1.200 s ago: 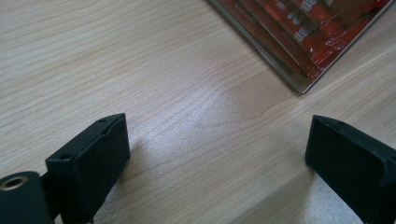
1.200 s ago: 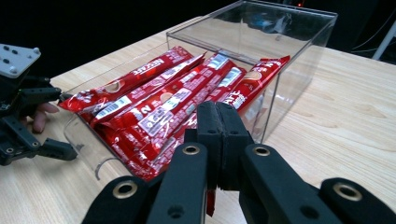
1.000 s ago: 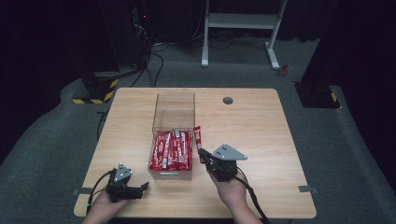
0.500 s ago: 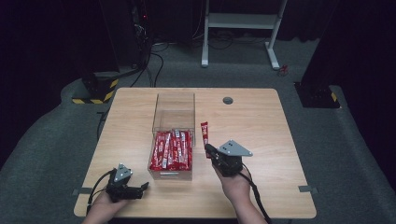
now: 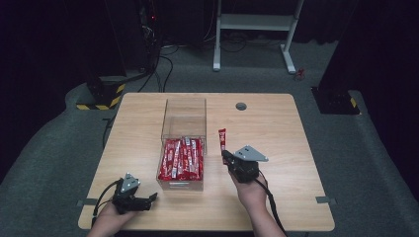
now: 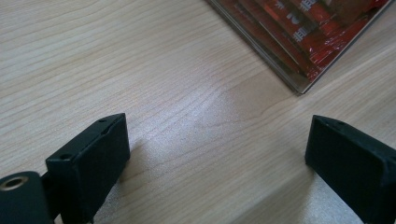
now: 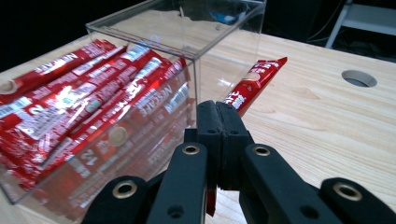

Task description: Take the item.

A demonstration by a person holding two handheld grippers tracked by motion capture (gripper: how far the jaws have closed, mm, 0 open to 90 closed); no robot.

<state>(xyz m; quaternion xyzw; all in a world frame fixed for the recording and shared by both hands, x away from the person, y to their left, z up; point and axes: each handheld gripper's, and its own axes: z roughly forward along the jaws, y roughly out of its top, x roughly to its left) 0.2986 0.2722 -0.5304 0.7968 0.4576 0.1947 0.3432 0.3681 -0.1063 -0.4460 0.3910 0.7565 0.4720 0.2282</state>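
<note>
A light wooden table was set in a dark room with grey carpet. A clear plastic box sat mid-table, its near half packed with red sachets. One red sachet was held just right of the box by the right gripper, jaws clamped on its lower end, the sachet raised above the table. The left gripper was rested at the near left edge, jaws wide apart on bare wood

My right gripper pinches the sachet, hiding its near end; my left forearm is cut off at the near edge.
</note>
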